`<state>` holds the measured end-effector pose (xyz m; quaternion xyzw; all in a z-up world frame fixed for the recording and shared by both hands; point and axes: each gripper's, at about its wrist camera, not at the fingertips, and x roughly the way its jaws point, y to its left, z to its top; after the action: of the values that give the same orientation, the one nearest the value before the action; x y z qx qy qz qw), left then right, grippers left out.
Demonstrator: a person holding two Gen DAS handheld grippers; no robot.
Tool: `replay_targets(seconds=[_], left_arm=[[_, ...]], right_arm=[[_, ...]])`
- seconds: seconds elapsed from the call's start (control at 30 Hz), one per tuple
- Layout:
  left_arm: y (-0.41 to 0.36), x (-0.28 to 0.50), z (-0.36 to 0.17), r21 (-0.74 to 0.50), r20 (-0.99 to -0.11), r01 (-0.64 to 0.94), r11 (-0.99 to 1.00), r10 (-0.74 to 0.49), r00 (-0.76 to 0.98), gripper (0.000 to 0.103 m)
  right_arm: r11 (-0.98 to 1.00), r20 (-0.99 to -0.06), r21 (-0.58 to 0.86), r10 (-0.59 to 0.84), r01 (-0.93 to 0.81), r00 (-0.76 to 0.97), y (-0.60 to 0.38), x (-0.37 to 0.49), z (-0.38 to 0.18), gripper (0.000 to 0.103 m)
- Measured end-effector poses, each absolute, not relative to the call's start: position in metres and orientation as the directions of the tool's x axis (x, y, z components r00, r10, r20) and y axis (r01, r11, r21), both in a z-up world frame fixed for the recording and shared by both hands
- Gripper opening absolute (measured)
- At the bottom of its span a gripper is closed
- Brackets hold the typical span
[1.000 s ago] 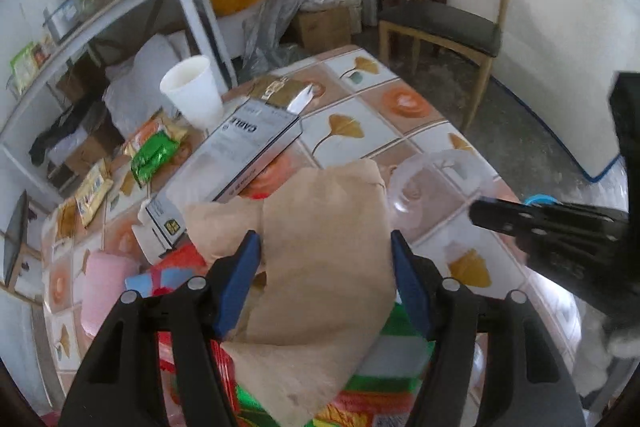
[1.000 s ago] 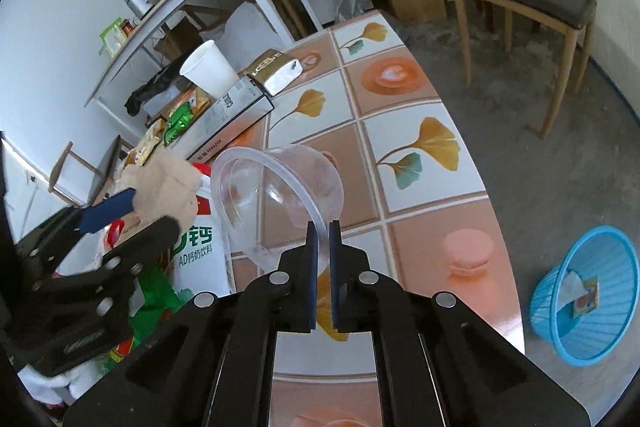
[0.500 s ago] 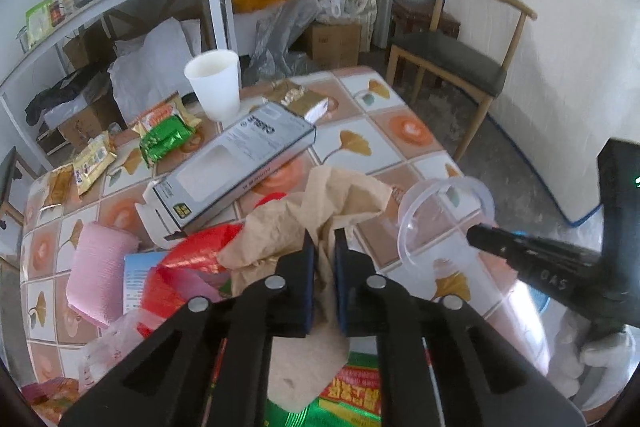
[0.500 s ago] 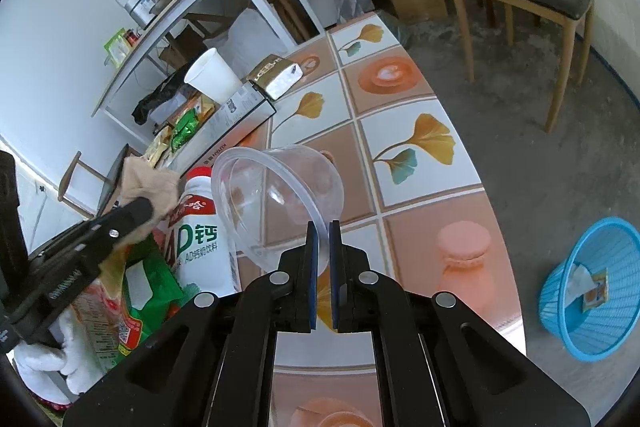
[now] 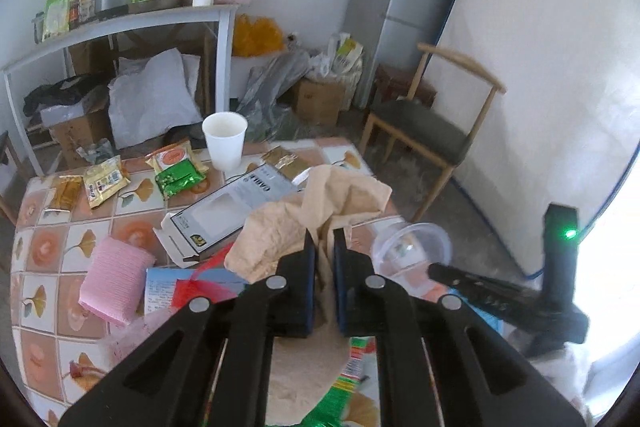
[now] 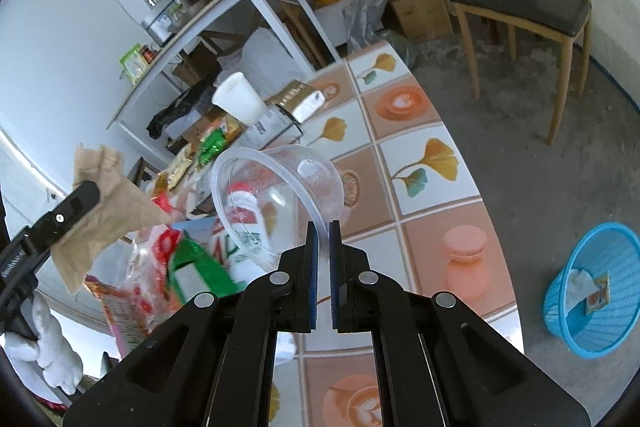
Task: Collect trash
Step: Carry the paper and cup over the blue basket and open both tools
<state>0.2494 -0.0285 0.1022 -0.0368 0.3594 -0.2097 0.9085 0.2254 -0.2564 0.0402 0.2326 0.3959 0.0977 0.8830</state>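
1. The left gripper is pinching crumpled brown paper between nearly closed jaws, having just closed on it, and is tilting downward above the tiled table.
2. The right gripper is clamping the rim of a clear plastic cup, angling downward over the same table.
3. A white-gloved hand is gripping the left gripper's handle.

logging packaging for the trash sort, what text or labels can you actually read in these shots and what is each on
"CABLE": printed large on the long white window box lying on the table, seen from the left wrist.
"AD": green letters on the white drink bottle, read through the clear plastic bowl; the characters beside them are unclear.
Snack packets, gold box, red and green wrappers: printed, but too small or blurred.
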Motion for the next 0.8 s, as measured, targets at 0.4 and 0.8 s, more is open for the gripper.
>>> replay_targets(seconds=[0.4,0.8], left_arm=[[-0.042,0.207,0.134,-0.379,-0.568,0.468,0.798,-0.6,0.564,0.007],[-0.159,0.184,0.123,-0.469,-0.57,0.638,0.611,-0.761,0.309,0.008]], right_arm=[[0.844,-0.591,0.536,0.38,-0.006,0.712,-0.27,0.189,0.059,0.004],[0.79,-0.579,0.586,0.252,0.181,0.775,-0.383,0.106,0.041,0.004]])
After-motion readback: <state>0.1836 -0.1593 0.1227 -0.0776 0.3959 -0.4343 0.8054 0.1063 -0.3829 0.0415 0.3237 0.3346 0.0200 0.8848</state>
